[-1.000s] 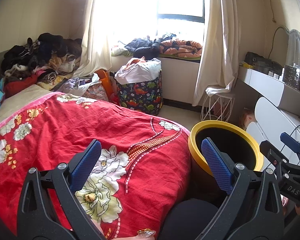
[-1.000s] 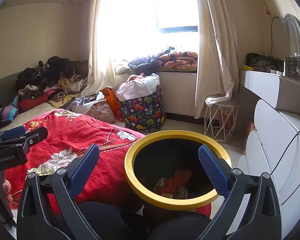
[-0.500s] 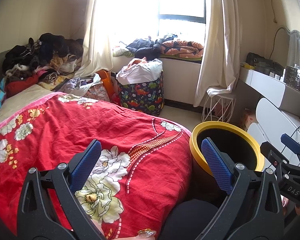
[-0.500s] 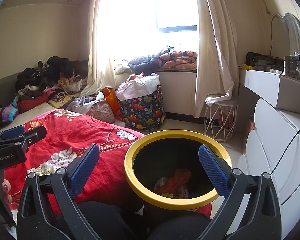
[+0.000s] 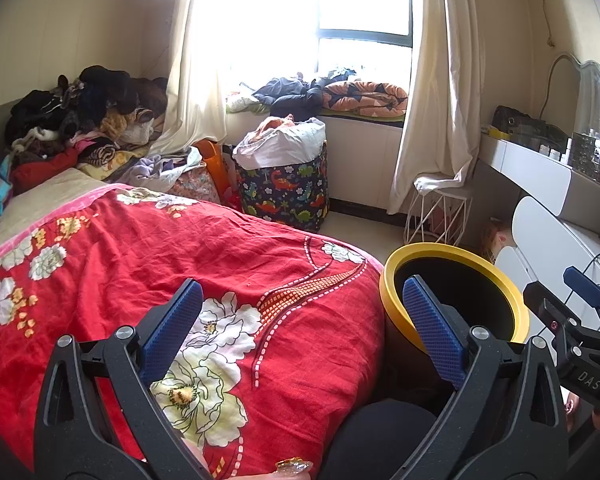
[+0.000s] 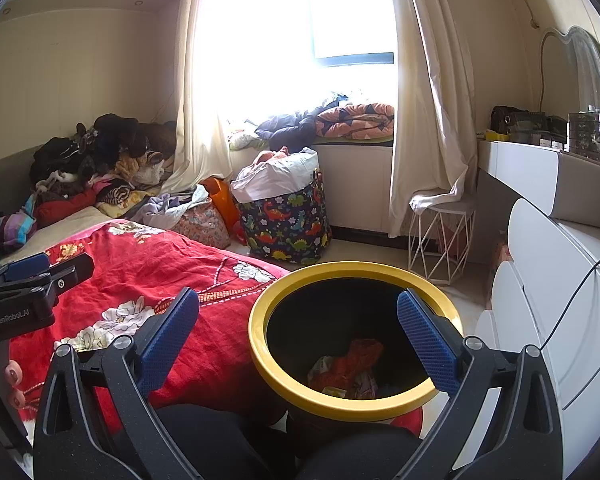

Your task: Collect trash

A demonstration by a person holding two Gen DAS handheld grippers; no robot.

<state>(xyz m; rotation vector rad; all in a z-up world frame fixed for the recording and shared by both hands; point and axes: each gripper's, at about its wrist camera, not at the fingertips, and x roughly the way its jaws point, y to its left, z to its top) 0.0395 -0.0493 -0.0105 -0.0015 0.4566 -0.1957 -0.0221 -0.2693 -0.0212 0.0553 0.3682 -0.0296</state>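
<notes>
The left gripper (image 5: 302,326) is held over the red floral bedspread (image 5: 140,264) with its jaws spread wide and nothing between them; its left blue pad lies over a white flower print and its right pad over the near rim of the yellow-rimmed trash bin (image 5: 496,280). The right gripper (image 6: 298,330) is likewise held wide open and empty, above the same bin (image 6: 268,368), whose black interior is framed between its two pads. At the bottom of the bin, crumpled trash (image 6: 348,368) in red and pale wrappers can be seen. The bin stands just beside the foot of the bed, touching the draped bedspread, with dark-clothed knees seen just below it in both views. Each gripper is visible at the edge of the other's view. Farther back, a dinosaur-print laundry bag (image 6: 288,224) stuffed with clothes is set below the window, and a white wire stool (image 6: 440,236) stands near the curtain.
</notes>
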